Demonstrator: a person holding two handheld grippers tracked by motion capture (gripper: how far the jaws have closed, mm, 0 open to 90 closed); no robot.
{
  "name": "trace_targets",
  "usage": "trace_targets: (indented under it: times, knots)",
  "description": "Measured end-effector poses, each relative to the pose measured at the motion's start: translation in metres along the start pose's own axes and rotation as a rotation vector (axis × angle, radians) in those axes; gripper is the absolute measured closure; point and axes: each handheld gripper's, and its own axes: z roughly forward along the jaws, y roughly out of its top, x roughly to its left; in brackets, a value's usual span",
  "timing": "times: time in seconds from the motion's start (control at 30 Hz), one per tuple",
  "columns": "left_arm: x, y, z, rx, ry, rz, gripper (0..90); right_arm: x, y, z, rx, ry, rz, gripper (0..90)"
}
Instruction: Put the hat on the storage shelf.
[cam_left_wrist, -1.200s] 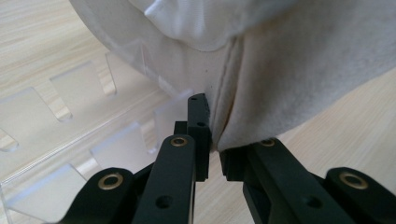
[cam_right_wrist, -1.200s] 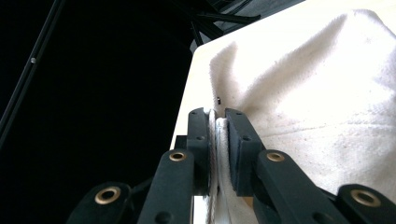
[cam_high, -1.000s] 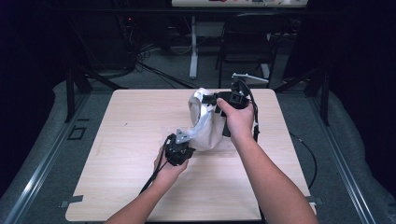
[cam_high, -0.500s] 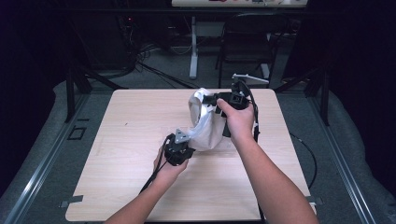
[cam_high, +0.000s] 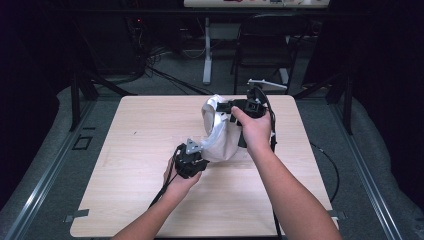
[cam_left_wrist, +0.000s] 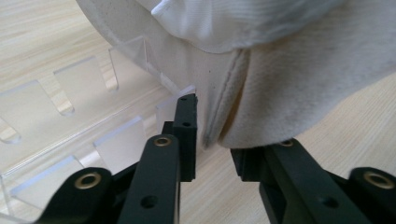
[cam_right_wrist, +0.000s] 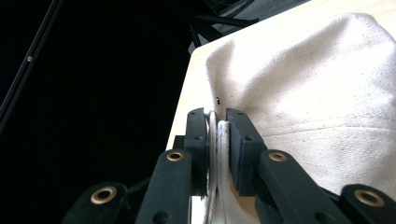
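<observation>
No writing shows on cloth bag (cam_high: 220, 131); right tool (cam_right_wrist: 216, 126) pinches it.

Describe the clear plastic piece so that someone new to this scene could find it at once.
Start at the wooden table, then find the cream cloth bag lying on it. The clear rack lies flat beside the bag's lower edge, one end tucked under the cloth. It alone is see-through, with a row of rounded slots.

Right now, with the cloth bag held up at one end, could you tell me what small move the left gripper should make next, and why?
Probably ease the left gripper back off the cloth bag. Its jaws have just been opening, and the bag's seam sits loose between its fingers rather than pinched. The right gripper is clamped on the bag's edge, so the bag should stay held.
</observation>
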Motion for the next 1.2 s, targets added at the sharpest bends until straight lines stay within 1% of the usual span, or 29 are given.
trace_targets:
  times: [0.03,0.1,0.27,0.3,0.37,0.47,0.5,0.53,0.63,0.67,0.7,0.73,0.77,0.8,0.87,0.9,0.97,1.03,1.13,1.2]
  knots:
    - [0.0,0.0,-0.001,0.0,-0.003,-0.008,69.4,-0.001,0.0,-0.001,0.004,0.001,-0.006,79.5]
    - [0.002,0.0,-0.004,0.016,-0.019,-0.023,66.5,-0.001,0.001,-0.001,-0.006,0.004,-0.005,78.6]
    - [0.003,0.0,-0.011,0.012,-0.006,-0.004,60.4,0.0,0.001,-0.003,-0.015,0.002,-0.014,75.9]
    - [0.003,0.0,-0.013,0.007,-0.005,-0.01,58.9,0.0,0.001,-0.004,-0.018,0.003,-0.013,75.2]
    - [0.004,-0.001,-0.017,0.003,-0.013,-0.014,57.4,0.0,0.001,-0.005,-0.016,0.007,-0.018,73.5]
    - [0.005,-0.003,-0.024,-0.008,-0.015,-0.012,55.8,0.001,0.0,-0.007,-0.026,0.011,-0.027,70.0]
    - [0.005,-0.004,-0.026,-0.012,-0.014,-0.011,55.6,0.001,0.0,-0.008,-0.032,0.017,-0.023,68.7]
    - [0.005,-0.004,-0.029,-0.013,-0.018,-0.014,54.9,0.002,0.0,-0.008,-0.042,0.026,-0.025,67.1]
    - [0.006,-0.007,-0.036,-0.018,-0.029,-0.023,54.4,0.003,-0.002,-0.011,-0.041,0.033,-0.035,60.8]
    - [0.006,-0.008,-0.039,-0.024,-0.029,-0.02,54.4,0.004,-0.002,-0.012,-0.04,0.03,-0.044,60.0]
    - [0.006,-0.008,-0.041,-0.027,-0.024,-0.023,54.4,0.004,-0.003,-0.013,-0.05,0.026,-0.05,59.0]
    - [0.006,-0.009,-0.044,-0.026,-0.014,-0.018,54.4,0.005,-0.003,-0.015,-0.046,0.022,-0.06,57.6]
    - [0.006,-0.01,-0.046,-0.027,-0.01,-0.017,54.3,0.005,-0.003,-0.016,-0.057,0.018,-0.067,55.9]
    - [0.008,-0.011,-0.049,-0.025,-0.005,-0.014,53.5,0.004,-0.003,-0.018,-0.059,0.014,-0.072,54.1]
    - [0.011,-0.014,-0.054,-0.029,0.003,-0.021,52.9,0.004,-0.002,-0.021,-0.074,0.026,-0.071,50.5]
    - [0.012,-0.015,-0.057,-0.029,0.002,-0.028,52.3,0.003,-0.002,-0.022,-0.072,0.031,-0.074,49.1]
    - [0.017,-0.018,-0.061,-0.03,0.006,-0.042,51.2,0.002,-0.002,-0.025,-0.075,0.028,-0.076,47.4]
    - [0.022,-0.021,-0.066,-0.036,-0.002,-0.061,49.8,0.001,-0.002,-0.028,-0.08,0.029,-0.081,46.4]
    - [0.031,-0.022,-0.073,-0.034,-0.002,-0.069,49.3,-0.001,-0.003,-0.032,-0.08,0.041,-0.083,45.5]
    - [0.036,-0.023,-0.078,-0.047,0.003,-0.076,48.2,0.0,-0.005,-0.034,-0.078,0.052,-0.084,44.4]
